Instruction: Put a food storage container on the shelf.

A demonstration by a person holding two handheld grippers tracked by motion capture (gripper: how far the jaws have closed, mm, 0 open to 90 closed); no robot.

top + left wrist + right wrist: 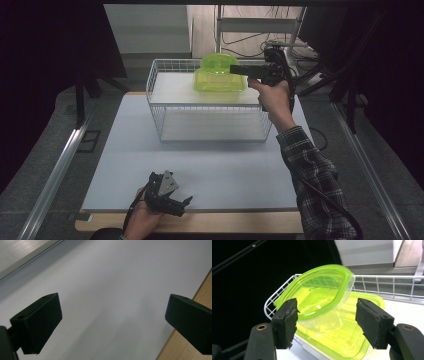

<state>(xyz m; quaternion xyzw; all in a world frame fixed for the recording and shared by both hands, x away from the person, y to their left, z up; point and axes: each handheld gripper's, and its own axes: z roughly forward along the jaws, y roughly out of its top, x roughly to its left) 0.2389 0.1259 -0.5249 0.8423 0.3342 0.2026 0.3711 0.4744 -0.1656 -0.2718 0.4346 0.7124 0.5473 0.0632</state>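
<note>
A translucent lime-green plastic container (219, 80) sits on the upper shelf of a white wire basket (156, 95) at the far side of the table. In the right gripper view its square tub (342, 335) carries a second green piece (319, 292), which leans tilted against the basket's back rim (387, 277). My right gripper (235, 69) is held level at the container's right side and is open (327, 317), with the tub just beyond its pads. My left gripper (183, 205) rests near the table's front edge, open (113, 320) over bare mat.
A pale grey mat (220, 170) covers the table, with a wooden edge (240, 222) along the front, shown also in the left gripper view (200, 290). The basket's lower level (210, 125) holds nothing. Metal rails (60, 170) flank the table, and cables lie behind it.
</note>
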